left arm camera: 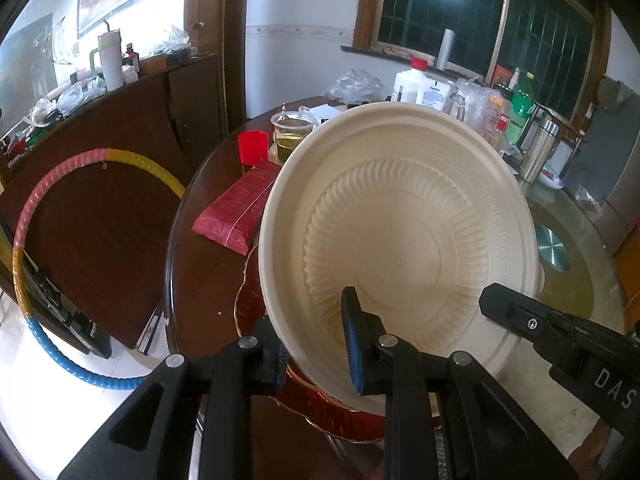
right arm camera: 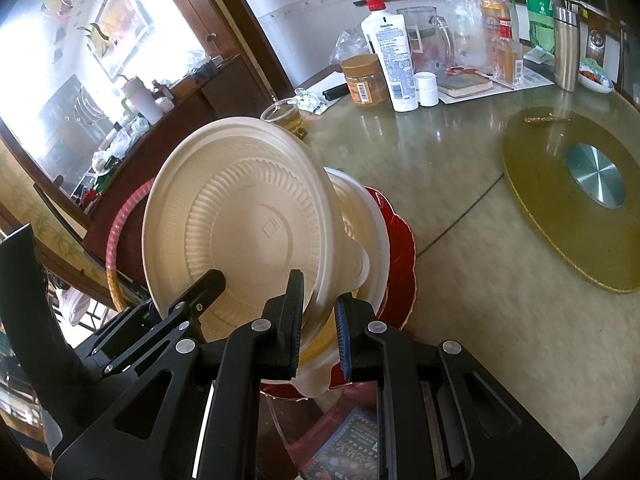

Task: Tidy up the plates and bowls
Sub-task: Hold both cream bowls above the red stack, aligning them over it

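Both claws, left gripper (left arm camera: 316,344) and right gripper (right arm camera: 319,326), pinch the rim of a tilted cream plastic fluted plate (left arm camera: 400,232), above a red scalloped plate (right arm camera: 400,248) near the round table's (right arm camera: 460,208) edge.

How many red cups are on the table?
1. The red cup stands at the table's far left side, beside the clear cup of yellow drink and behind the red packet. The big cream plate may hide others.

A big round table (right arm camera: 460,208), full of stuff.
I see a gold turntable (right arm camera: 560,216) at right, bottles and jars at the top, a red plate (right arm camera: 400,248) in the middle.
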The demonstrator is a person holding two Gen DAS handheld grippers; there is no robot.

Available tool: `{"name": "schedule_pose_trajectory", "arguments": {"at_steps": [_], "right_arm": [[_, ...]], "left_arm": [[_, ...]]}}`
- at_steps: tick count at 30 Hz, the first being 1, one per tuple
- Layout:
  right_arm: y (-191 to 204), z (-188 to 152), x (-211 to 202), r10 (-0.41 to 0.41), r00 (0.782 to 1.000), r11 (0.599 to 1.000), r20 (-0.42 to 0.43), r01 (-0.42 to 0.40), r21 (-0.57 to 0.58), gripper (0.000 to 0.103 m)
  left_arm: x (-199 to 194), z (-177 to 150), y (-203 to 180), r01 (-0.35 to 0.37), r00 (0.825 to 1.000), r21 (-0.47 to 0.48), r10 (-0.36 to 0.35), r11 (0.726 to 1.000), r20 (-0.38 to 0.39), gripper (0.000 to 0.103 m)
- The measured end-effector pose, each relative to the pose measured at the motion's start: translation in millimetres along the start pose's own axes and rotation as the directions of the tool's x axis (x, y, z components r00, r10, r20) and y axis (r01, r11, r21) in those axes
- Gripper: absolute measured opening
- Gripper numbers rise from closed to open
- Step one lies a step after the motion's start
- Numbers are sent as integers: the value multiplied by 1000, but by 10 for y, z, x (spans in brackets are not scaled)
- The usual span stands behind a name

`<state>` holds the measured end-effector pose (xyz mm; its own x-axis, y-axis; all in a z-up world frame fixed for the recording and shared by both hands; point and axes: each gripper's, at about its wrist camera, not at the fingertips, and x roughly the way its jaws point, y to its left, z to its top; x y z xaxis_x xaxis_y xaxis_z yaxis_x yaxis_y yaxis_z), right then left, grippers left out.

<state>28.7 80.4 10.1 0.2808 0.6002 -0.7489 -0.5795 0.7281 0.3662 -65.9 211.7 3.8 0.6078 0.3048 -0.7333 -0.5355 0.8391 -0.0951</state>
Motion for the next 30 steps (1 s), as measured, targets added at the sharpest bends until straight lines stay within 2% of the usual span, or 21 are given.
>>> {"name": "schedule_pose_trajectory", "arguments": {"at_steps": [10, 30], "right_arm": [[-35, 16, 11, 12, 1000, 1000, -18, -12, 9, 14], [-150, 57, -109, 87, 995, 995, -50, -84, 50, 14]], "left_arm": [[3, 12, -10, 2, 1000, 19, -2, 1000, -6, 24], [-130, 52, -112, 14, 1000, 96, -15, 995, 5, 26]]}}
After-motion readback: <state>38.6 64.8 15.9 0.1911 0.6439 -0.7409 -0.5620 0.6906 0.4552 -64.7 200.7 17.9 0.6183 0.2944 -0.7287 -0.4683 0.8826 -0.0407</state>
